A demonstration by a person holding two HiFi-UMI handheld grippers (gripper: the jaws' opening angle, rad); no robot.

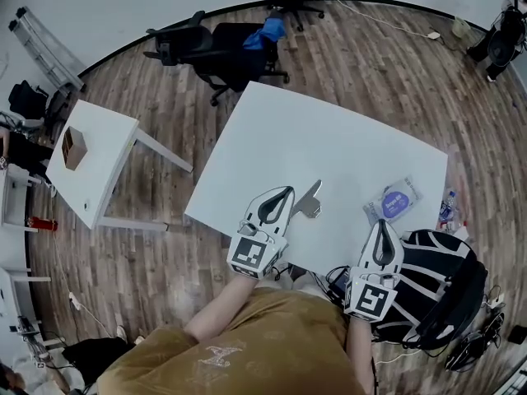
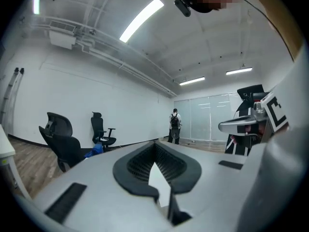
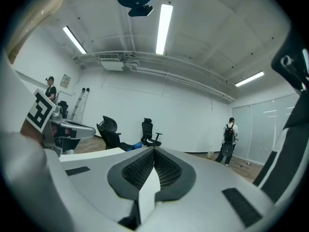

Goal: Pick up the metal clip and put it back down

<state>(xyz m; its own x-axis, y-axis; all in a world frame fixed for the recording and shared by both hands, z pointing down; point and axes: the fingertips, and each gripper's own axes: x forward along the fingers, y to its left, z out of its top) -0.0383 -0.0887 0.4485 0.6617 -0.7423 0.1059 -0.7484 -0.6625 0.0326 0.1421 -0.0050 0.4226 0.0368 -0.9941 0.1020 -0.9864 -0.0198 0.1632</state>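
The metal clip (image 1: 310, 201) lies on the white table (image 1: 329, 138) near its front edge, silvery, with one arm pointing away from me. My left gripper (image 1: 289, 192) hovers just left of it, raised and held about level, shut with nothing between its jaws (image 2: 155, 145). My right gripper (image 1: 383, 223) is further right over the table's front edge, also shut and empty (image 3: 154, 150). Neither gripper view shows the clip. Each gripper view catches the other gripper at its side.
A clear packet with a purple label (image 1: 394, 200) lies on the table right of the clip. A black and white backpack (image 1: 440, 286) sits below the right gripper. A small white side table (image 1: 103, 163) with a brown box stands left. Office chairs (image 1: 210, 48) stand beyond.
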